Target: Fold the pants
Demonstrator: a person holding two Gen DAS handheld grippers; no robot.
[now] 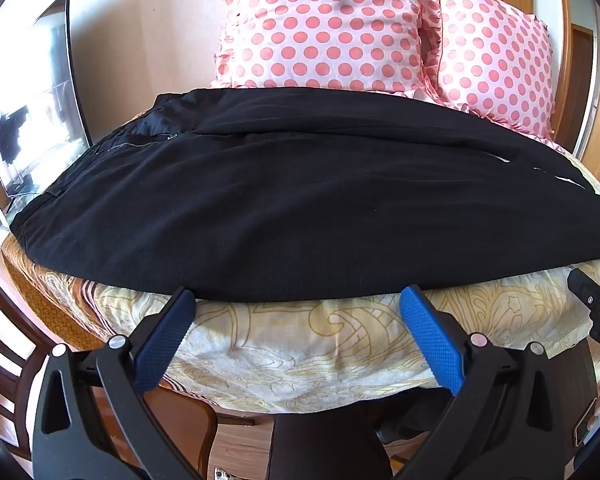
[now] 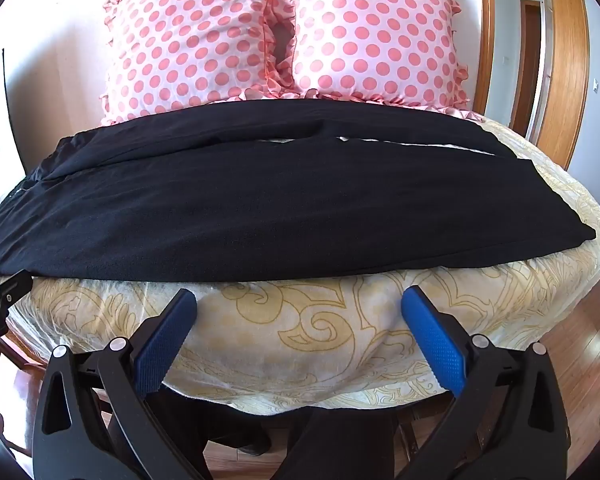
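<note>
- The black pants (image 1: 300, 200) lie spread sideways across a cream-and-gold patterned bedspread (image 1: 300, 340), waistband and zip to the left, leg hems to the right, with two pink polka-dot pillows (image 2: 276, 40) propped behind them.
- The two legs lie nearly side by side, a thin strip of bedspread showing between them near the hems.
- The left gripper (image 1: 300, 308) hovers just short of the near edge of the pants, its blue pads spread wide with nothing between them.
- The right gripper (image 2: 300, 308) does the same further toward the hem end, wide apart and empty.
- The fabric looks soft, matte and fairly thick (likely a knit or fleece), so it should drape limply and sag between two pinch points.
- Best holds, in my judgement: the near edge at waistband and hem, pinching both layers.
</note>
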